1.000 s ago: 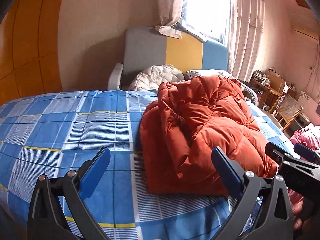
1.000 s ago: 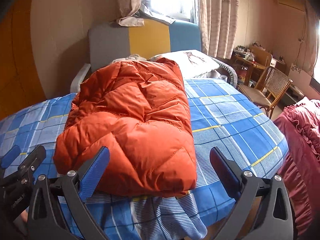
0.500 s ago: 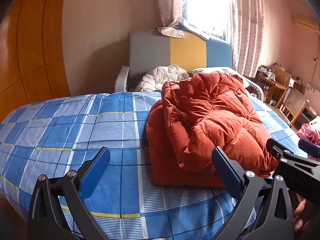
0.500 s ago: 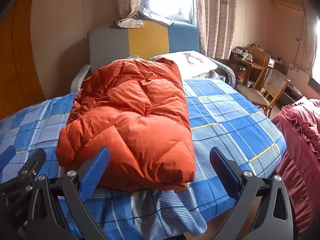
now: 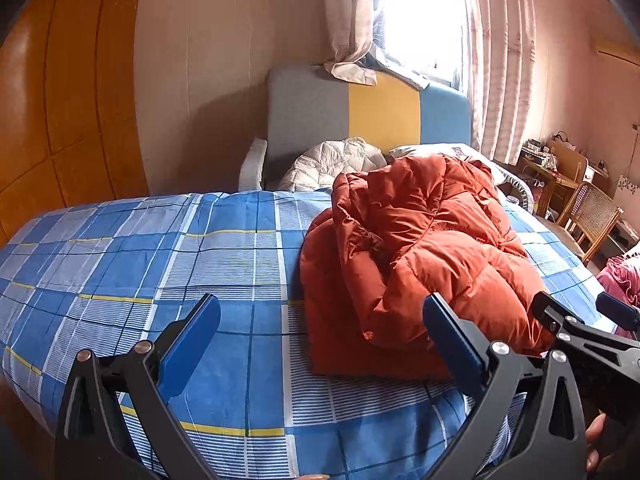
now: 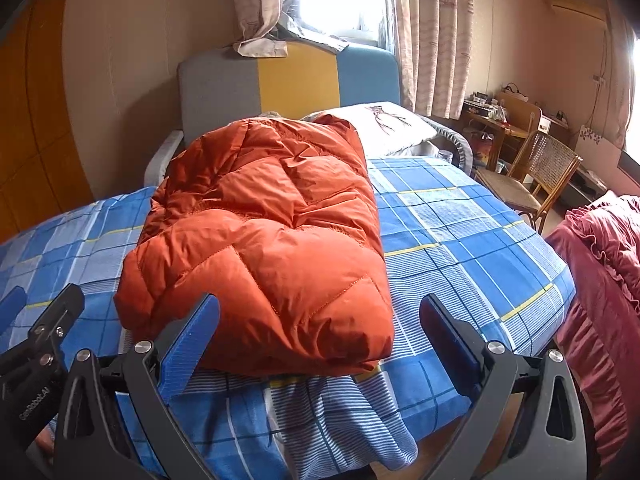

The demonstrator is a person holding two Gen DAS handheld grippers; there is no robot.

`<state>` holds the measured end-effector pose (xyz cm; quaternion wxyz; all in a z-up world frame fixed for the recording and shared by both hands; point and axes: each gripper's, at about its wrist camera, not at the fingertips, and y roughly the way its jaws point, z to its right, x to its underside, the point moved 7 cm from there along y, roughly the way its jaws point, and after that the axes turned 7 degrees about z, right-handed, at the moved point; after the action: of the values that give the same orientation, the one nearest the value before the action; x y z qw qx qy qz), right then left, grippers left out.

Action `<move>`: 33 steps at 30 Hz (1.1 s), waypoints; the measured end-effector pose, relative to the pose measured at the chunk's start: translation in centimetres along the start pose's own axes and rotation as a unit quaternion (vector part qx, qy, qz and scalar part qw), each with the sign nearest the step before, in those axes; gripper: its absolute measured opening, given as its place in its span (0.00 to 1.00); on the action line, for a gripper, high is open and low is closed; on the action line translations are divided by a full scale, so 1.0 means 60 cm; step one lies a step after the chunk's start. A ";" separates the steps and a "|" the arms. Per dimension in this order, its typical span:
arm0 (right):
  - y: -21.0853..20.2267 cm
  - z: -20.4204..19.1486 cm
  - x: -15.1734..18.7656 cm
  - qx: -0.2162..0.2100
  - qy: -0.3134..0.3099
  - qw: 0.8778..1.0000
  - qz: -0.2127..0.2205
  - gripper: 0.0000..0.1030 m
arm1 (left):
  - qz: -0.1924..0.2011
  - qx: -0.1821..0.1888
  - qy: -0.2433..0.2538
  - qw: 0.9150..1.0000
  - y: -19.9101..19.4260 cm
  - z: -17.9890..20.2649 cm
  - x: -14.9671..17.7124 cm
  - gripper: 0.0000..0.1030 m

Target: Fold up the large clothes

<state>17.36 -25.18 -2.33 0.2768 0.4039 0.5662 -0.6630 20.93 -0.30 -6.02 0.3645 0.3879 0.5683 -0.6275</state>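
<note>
An orange puffer jacket [image 5: 420, 256] [image 6: 272, 232] lies folded into a thick bundle on the blue plaid bed sheet [image 5: 160, 264] [image 6: 460, 240]. My left gripper [image 5: 320, 340] hangs open at the bed's near edge, with the jacket ahead and to its right, and holds nothing. My right gripper [image 6: 318, 340] is open too, just short of the jacket's near end, which shows between its blue pads [image 6: 188, 344]. Each gripper shows at the side of the other's view: the right gripper [image 5: 584, 340] and the left gripper [image 6: 36, 344].
Behind the bed stands a grey, yellow and blue sofa [image 5: 368, 120] with a white quilted garment [image 5: 332, 160] and a pillow [image 6: 384, 124]. A wicker chair [image 6: 536, 172] and cluttered desk [image 6: 500, 116] are at right, a red ruffled cover [image 6: 600, 280] near right, wooden panelling [image 5: 60, 120] left.
Both grippers have drawn back and risen slightly from the jacket, staying open. The jacket lies as it did.
</note>
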 end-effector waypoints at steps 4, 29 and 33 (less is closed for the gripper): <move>-0.001 0.000 0.001 -0.001 0.001 1.000 -0.001 0.97 | -0.001 0.002 -0.001 1.000 -0.002 0.000 0.000 0.98; 0.004 -0.014 0.003 -0.006 -0.007 1.000 -0.003 0.97 | -0.007 0.009 -0.011 1.000 0.001 -0.001 0.004 0.98; 0.000 -0.013 0.002 -0.007 -0.008 1.000 0.001 0.97 | -0.012 0.006 -0.015 1.000 0.004 -0.007 0.009 0.98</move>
<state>17.46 -24.40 -2.44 0.2850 0.3975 0.5677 -0.6622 20.96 0.08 -6.63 0.3633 0.3739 0.5630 -0.6412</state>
